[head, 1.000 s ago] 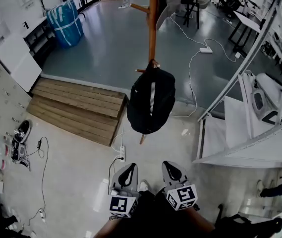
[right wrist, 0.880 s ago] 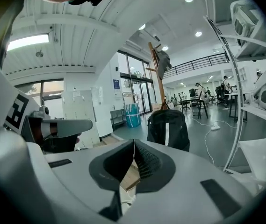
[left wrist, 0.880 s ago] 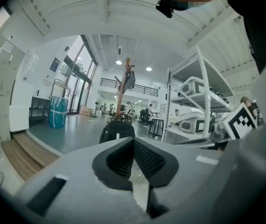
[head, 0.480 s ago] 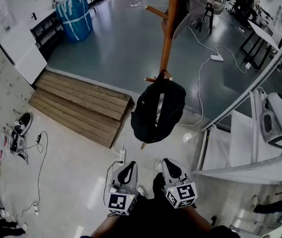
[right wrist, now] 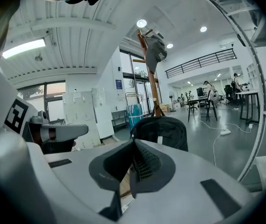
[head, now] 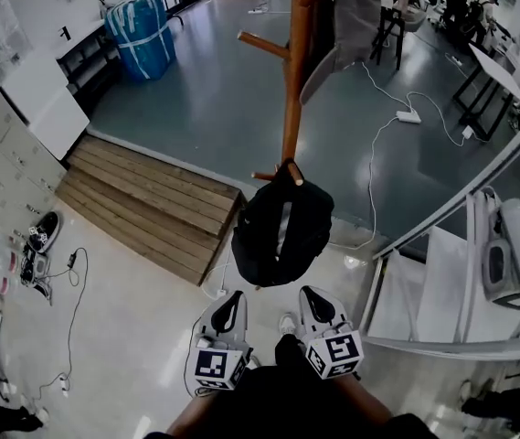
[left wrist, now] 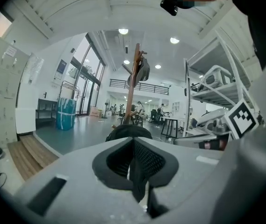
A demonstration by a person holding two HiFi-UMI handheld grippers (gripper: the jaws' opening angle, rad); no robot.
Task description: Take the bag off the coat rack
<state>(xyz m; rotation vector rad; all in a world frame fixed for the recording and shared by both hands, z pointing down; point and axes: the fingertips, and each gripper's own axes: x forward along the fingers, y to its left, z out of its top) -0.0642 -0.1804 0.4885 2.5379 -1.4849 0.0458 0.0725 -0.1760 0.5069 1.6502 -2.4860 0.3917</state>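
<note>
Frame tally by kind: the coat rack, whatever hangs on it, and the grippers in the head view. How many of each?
Coat rack: 1
Black bag: 1
Grey cap: 1
Grippers: 2, left gripper and right gripper
Total: 5

Bright, even light from round white ceiling lamps (right wrist: 141,23); pale sheen on the glossy grey floor (head: 205,80). Both gripper views bulge, with black corners; my left tool (left wrist: 133,143) looms slightly blurred.
</note>
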